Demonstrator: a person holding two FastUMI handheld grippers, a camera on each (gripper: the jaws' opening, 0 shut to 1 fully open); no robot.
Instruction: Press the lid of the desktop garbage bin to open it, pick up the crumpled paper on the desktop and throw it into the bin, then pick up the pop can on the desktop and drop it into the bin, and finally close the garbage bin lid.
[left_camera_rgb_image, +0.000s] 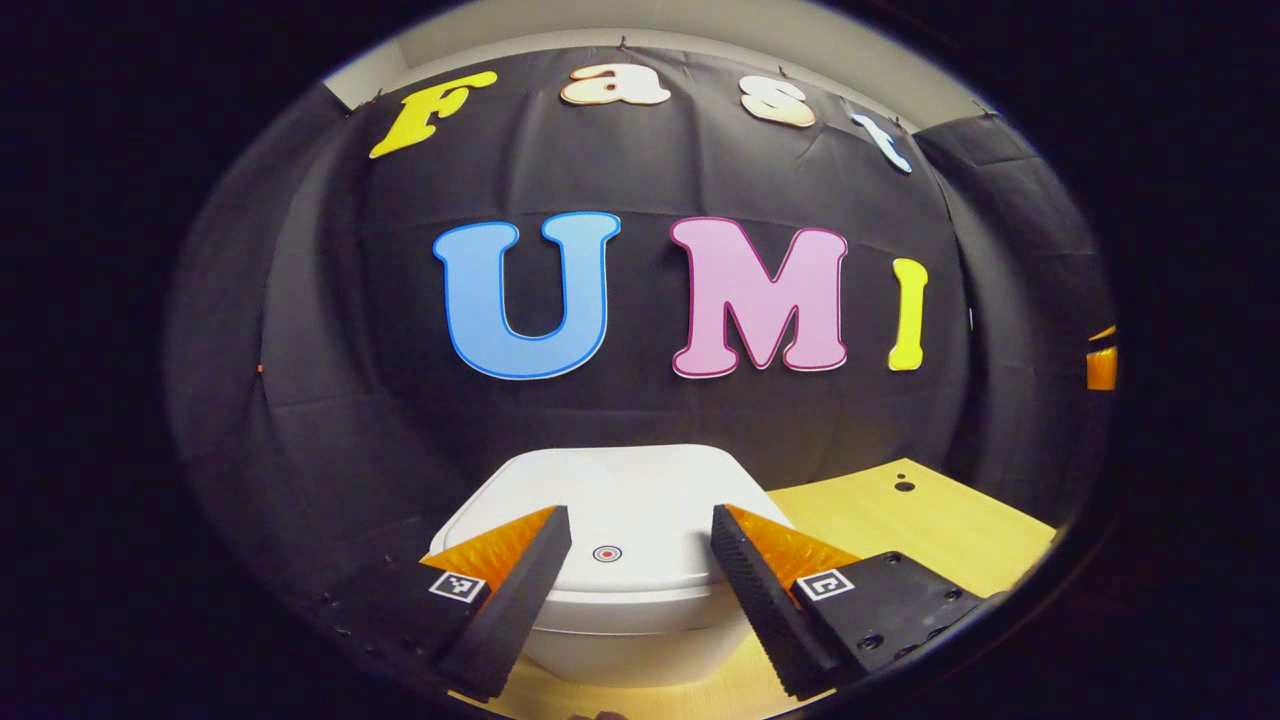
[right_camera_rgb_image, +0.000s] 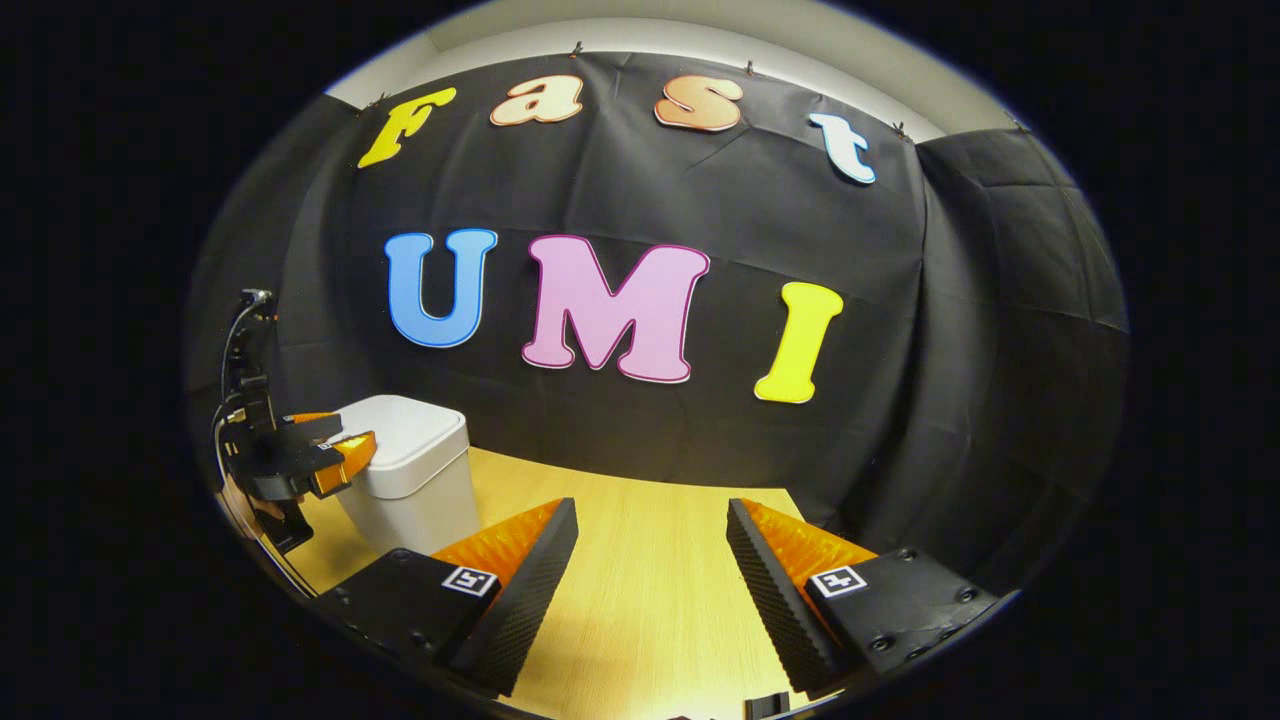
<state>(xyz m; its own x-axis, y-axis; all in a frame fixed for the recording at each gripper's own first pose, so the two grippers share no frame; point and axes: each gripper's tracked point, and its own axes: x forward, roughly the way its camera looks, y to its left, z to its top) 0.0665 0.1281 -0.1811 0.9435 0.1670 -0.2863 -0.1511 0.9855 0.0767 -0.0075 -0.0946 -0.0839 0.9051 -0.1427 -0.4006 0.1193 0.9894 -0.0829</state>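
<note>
Left gripper view: left gripper (left_camera_rgb_image: 640, 560) poised over the garbage bin (left_camera_rgb_image: 620, 610), fingers spread apart with nothing between them, straddling the near edge of the lid as seen from behind.
Bin: white, rounded, standing on the wooden desktop (left_camera_rgb_image: 900, 530) close to the black cloth wall; also seen at the far left of the right gripper view (right_camera_rgb_image: 410, 470).
Lid: (left_camera_rgb_image: 620, 500) down and flat, seated on the bin body; a small ringed mark (left_camera_rgb_image: 607, 553) sits near its front edge (judged to be the press point).
Right gripper view: right gripper (right_camera_rgb_image: 650, 580) held apart from the bin over bare desktop (right_camera_rgb_image: 640, 600), fingers wide and empty.
Left gripper, from afar: (right_camera_rgb_image: 335, 450) beside the bin's top at its left side; whether it touches the lid cannot be told.
Crumpled paper: no position can be given from these frames.
Pop can: likewise no position can be given.
Step in hand: judged to be the first, pressing the lid to open it, with the left gripper lined up on it.
Done so far: nothing that can be confirmed, since the lid lies shut.
Left to do: open the lid, carry the paper in, then the can, then close the lid (effectively the whole task).
Next move calls for: a downward push on the lid near the mark, by fingertip.
</note>
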